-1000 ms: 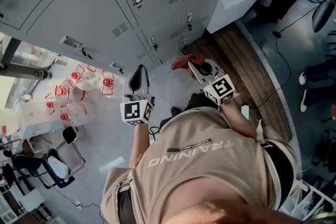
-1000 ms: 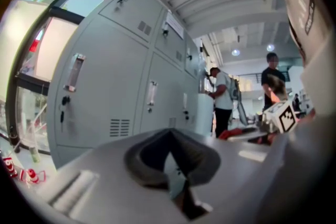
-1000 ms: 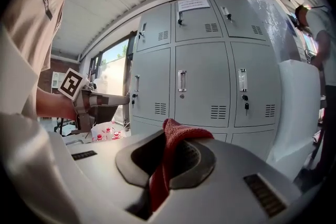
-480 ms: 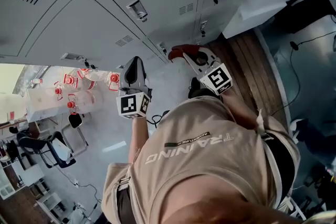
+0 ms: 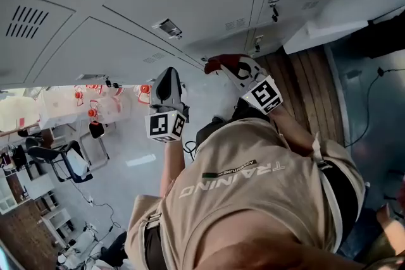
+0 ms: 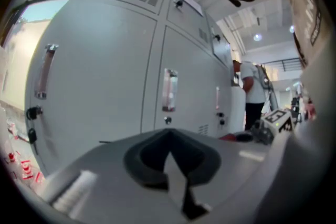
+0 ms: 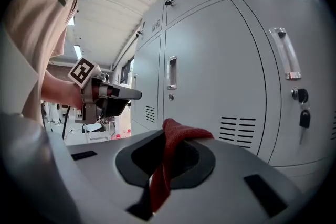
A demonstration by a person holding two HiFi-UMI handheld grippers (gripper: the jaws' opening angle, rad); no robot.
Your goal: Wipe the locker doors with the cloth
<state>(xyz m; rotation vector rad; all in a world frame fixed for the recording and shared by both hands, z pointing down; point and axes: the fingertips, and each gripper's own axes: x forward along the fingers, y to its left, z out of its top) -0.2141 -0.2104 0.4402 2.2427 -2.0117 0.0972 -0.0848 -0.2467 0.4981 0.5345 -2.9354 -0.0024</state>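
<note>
In the head view, the right claw (image 5: 223, 66) has come from over the floor up to the locker doors (image 5: 190, 3), with the red cloth (image 5: 220, 62) now low against them. The left claw (image 5: 166, 78) has also drawn nearer the doors. In the left gripper view, that claw is pressed together on nothing and points at the doors. In the right gripper view, the claw pinches the cloth, bunched facing a door; contact with the door cannot be told.
</note>
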